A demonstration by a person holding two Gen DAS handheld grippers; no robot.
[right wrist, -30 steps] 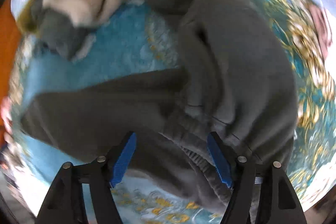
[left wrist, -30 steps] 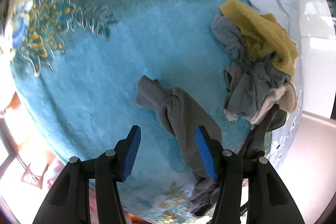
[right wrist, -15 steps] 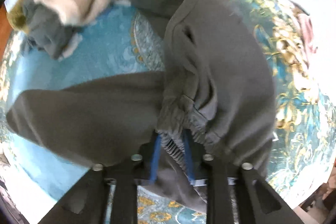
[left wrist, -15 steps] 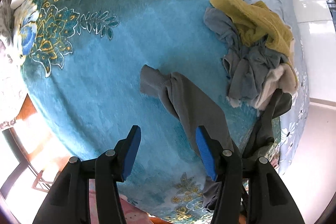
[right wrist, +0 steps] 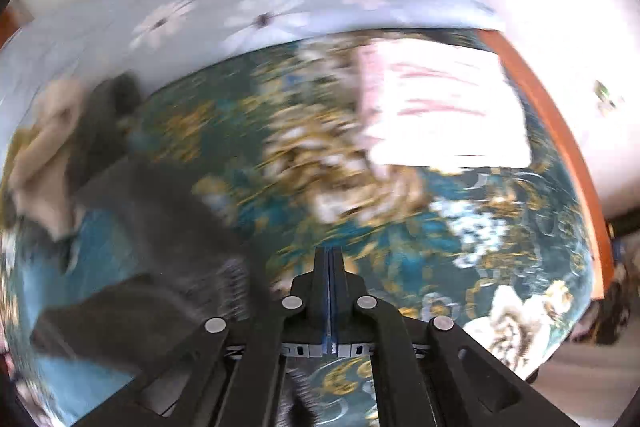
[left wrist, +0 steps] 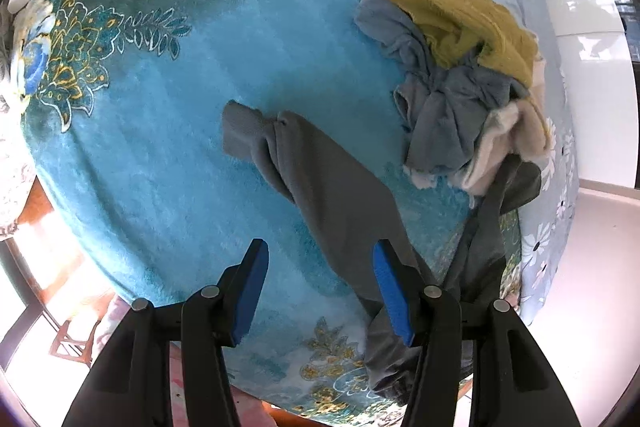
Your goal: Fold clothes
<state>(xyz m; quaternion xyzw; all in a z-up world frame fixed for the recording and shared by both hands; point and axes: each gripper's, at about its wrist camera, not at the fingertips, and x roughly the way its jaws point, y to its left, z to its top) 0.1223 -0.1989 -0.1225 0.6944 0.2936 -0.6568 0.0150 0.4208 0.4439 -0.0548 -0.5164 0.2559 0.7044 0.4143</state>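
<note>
Covering bed, teal floral blanket [left wrist: 168,155], white wall [left wrist: 592,131]

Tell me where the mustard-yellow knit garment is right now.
In the left wrist view, the mustard-yellow knit garment lies upper right, topping the crumpled pile of grey and cream clothes on the teal floral blanket.

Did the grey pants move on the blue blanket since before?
Yes. In the left wrist view, the grey pants cuff slid closer to the clothes pile, up the blue blanket.

Home bedroom: floral blanket [left wrist: 168,131] over daisy-print bedding [right wrist: 256,19].
</note>
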